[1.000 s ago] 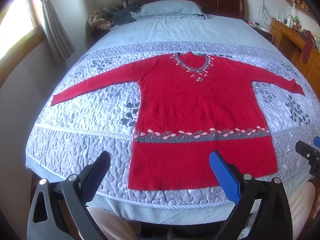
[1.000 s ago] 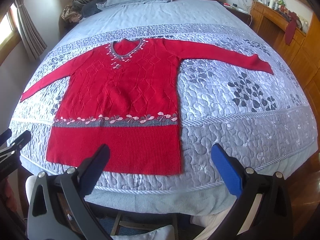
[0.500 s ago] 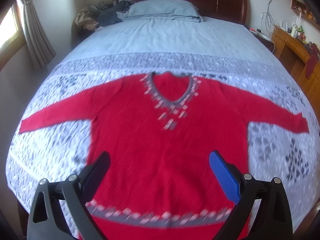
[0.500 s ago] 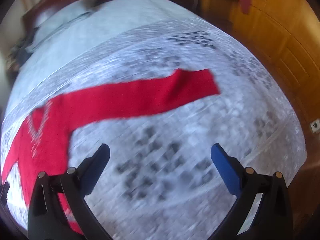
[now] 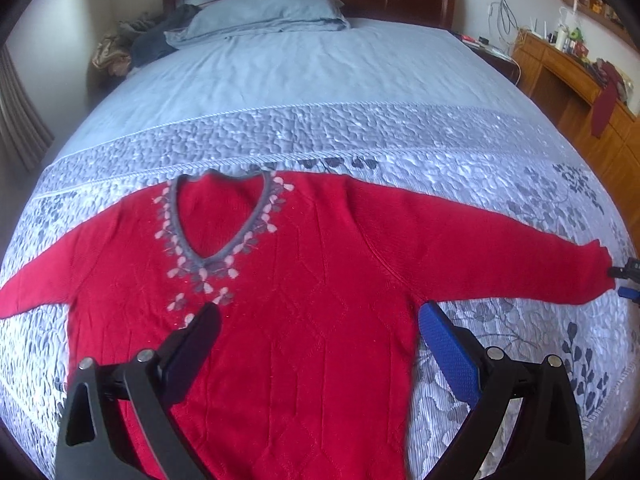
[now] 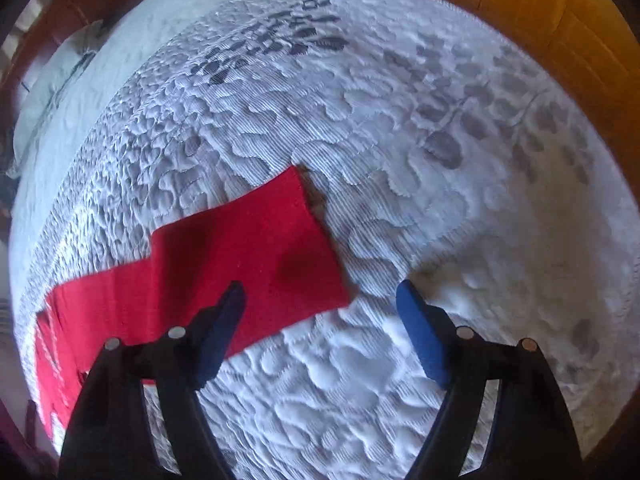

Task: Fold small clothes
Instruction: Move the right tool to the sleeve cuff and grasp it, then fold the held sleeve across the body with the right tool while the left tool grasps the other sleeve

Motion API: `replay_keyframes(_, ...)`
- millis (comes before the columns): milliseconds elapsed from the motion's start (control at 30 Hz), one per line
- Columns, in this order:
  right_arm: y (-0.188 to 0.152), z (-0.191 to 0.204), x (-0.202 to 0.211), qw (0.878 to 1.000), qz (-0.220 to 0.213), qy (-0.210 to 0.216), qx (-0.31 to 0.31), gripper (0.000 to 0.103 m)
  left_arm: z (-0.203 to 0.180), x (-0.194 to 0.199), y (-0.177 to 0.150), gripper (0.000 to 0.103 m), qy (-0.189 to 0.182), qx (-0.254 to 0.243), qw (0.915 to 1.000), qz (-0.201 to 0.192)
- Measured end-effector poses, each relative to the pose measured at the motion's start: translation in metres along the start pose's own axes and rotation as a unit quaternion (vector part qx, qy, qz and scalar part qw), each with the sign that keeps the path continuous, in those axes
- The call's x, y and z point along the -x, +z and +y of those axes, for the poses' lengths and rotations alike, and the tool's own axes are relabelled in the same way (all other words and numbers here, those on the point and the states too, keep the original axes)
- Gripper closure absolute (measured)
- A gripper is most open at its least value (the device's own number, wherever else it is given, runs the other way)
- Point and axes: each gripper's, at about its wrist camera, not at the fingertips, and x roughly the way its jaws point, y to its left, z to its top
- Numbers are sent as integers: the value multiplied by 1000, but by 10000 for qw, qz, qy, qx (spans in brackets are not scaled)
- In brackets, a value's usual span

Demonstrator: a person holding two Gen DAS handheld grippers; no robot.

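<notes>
While the red sweater (image 5: 304, 320) lies flat on the bed (image 5: 320, 80), our right hand-held gripper (image 6: 320, 300) is closing over its cuff (image 6: 296, 240), nothing pinched yet; left hand-held gripper (image 5: 320, 328) hovers apart. Next: grip, fold inward.

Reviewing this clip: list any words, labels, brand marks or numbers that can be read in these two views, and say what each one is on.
None can be read.
The red sweater shows only a flower pattern at the neckline, no lettering.
The quilt carries a leaf pattern, no text.
The small bottles on the wooden desk at the far right of the left wrist view are too small and blurred to read any label.
</notes>
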Motion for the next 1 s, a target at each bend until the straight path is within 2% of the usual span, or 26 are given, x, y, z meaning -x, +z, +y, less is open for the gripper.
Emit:
replay_keyframes(33, 0, 1, -3, 10000, -29, -26, 34, 27, 1, -1, -2, 4, 5, -22, 10000, 13)
replay_keyframes(67, 0, 2, -4, 9999, -57, -96, 82, 33, 3, -4, -5, 4, 37, -53, 10000, 22)
replay_keyframes(133, 1, 7, -2, 9993, -194, -237, 229, 51, 8, -6, -6, 4, 115, -72, 9999, 34)
replay_keyframes(200, 2, 7, 4, 9995, -249, 13, 212, 97, 18, -8, -8, 4, 205, -46, 9998, 58)
replay_keyframes(333, -2, 13, 29, 9974, -652, 280, 131, 98, 53, -10, -12, 4, 393, 138, 9991, 107)
replay_keyframes(433, -10, 41, 50, 9940, -931, 395, 407, 98, 88, -14, -14, 4, 605, 304, 9976, 142)
replay_keyframes(567, -26, 106, 65, 9883, -997, 465, 1058, 98, 128, -21, -16, 4, 790, 530, 9952, 233)
replay_keyframes(700, -55, 192, 61, 9765, -932, 625, 1840, 98, 156, -27, -18, 4, 802, 679, 9938, 355)
replay_keyframes(833, -91, 270, 46, 9650, -662, 1063, 2303, 98, 168, -25, -22, 4, 675, 723, 9944, 370)
replay_keyframes(1000, -144, 371, 14, 9451, -196, 1616, 2833, 98, 177, -21, -22, 4, 453, 817, 9951, 336)
